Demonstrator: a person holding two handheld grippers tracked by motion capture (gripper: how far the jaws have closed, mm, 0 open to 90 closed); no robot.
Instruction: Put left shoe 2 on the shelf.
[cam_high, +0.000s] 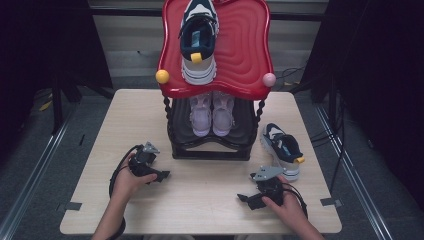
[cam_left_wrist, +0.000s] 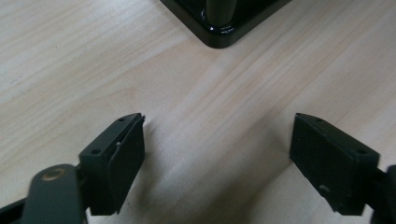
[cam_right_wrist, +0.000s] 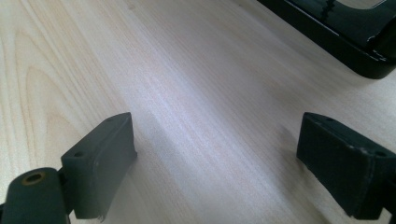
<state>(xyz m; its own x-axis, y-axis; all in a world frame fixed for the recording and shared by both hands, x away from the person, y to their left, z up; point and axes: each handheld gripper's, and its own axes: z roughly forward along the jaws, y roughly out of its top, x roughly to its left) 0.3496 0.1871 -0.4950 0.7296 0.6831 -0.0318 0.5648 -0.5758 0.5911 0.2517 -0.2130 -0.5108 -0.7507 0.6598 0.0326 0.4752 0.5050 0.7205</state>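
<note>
A two-tier shoe rack stands at the back middle of the wooden table. Its red wavy top shelf carries one navy and white sneaker. On the black lower shelf sits a pale pink pair of shoes. A second navy and white sneaker lies on the table just right of the rack. My left gripper rests low over the table front left of the rack, open and empty. Down at the front right, my right gripper is open over bare wood too.
The rack's black base corner lies just ahead of the left jaws, and its base edge runs across the right gripper view's upper right. A yellow knob and a pink knob stick out at the red shelf's front corners.
</note>
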